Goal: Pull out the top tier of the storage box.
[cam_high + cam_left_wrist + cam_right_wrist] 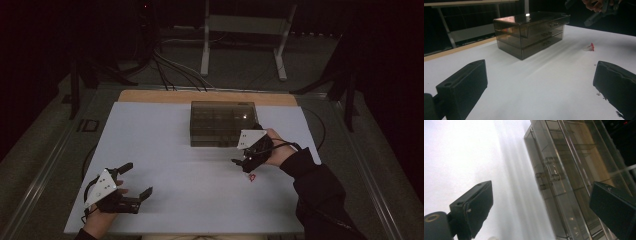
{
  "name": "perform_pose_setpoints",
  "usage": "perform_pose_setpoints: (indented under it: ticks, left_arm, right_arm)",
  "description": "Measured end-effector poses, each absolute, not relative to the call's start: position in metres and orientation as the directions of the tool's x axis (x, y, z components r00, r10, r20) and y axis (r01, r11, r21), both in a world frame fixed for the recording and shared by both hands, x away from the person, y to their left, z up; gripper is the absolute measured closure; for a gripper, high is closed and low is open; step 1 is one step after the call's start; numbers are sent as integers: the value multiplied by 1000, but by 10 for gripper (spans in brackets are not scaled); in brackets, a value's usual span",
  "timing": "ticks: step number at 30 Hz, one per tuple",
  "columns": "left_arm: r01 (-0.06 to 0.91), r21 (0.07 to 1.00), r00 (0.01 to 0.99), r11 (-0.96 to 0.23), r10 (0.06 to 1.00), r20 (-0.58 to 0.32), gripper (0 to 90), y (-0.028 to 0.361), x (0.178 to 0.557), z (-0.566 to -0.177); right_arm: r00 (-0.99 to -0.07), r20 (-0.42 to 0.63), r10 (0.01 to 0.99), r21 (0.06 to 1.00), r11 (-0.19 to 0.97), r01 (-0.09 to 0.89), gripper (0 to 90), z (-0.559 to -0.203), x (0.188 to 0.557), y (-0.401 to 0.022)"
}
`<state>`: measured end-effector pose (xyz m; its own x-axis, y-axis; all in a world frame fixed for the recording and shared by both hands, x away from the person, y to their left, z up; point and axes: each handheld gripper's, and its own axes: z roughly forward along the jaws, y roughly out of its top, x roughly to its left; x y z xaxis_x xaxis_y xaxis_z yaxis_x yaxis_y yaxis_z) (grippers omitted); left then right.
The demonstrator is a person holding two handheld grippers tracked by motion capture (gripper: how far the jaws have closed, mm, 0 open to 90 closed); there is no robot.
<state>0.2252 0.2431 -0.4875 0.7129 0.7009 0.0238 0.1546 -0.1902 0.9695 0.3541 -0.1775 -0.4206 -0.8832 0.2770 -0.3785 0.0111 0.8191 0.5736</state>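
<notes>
A smoky see-through drawer box (223,122) with three drawers stands at the back middle of the white table sheet (165,150). In the left gripper view the top drawer of the box (531,32) seems to jut out slightly. My right gripper (242,165) hovers open just in front of the box's right corner, and a small red and clear item (253,177) lies on the sheet below it. In the right gripper view the open jaws (541,195) frame the drawer handles (550,172), with nothing between them. My left gripper (140,178) rests open near the front left, empty (541,75).
The wooden table edge (150,96) shows behind the sheet. Beyond it, cables (172,70) and a white metal stand (245,30) are on the floor. The small red item (590,47) lies right of the box, under the person's right hand (596,5).
</notes>
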Motion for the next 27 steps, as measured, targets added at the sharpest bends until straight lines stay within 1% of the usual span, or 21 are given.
perform_pose_setpoints:
  ticks: [3, 6, 11, 12, 17, 23, 27]
  left_arm:
    - [155, 969, 713, -191, 701, 24, 2, 243, 225, -488]
    - [156, 969, 711, -191, 703, 24, 2, 244, 225, -488]
    - [155, 969, 711, -192, 703, 25, 2, 244, 225, -487]
    - [155, 969, 711, -191, 703, 25, 2, 244, 225, -487]
    - [156, 969, 710, -191, 703, 24, 2, 244, 225, -487]
    - [156, 969, 711, -190, 703, 23, 2, 245, 225, -488]
    - [157, 969, 710, -190, 704, 23, 2, 245, 225, -488]
  right_arm:
    - [-892, -359, 275, 577, 816, 19, 63, -418, 358, -181]
    - [-918, -307, 251, 560, 828, 39, 76, -416, 366, -187]
    - [-923, -297, 245, 564, 825, 37, 86, -416, 371, -192]
    - [-932, -274, 237, 582, 812, 36, 90, -414, 374, -194]
    - [-934, -265, 239, 597, 802, 36, 103, -411, 378, -196]
    - [-949, -189, 253, 592, 800, 96, 150, -397, 394, -201]
    - [-955, -162, 249, 587, 802, 109, 167, -391, 399, -203]
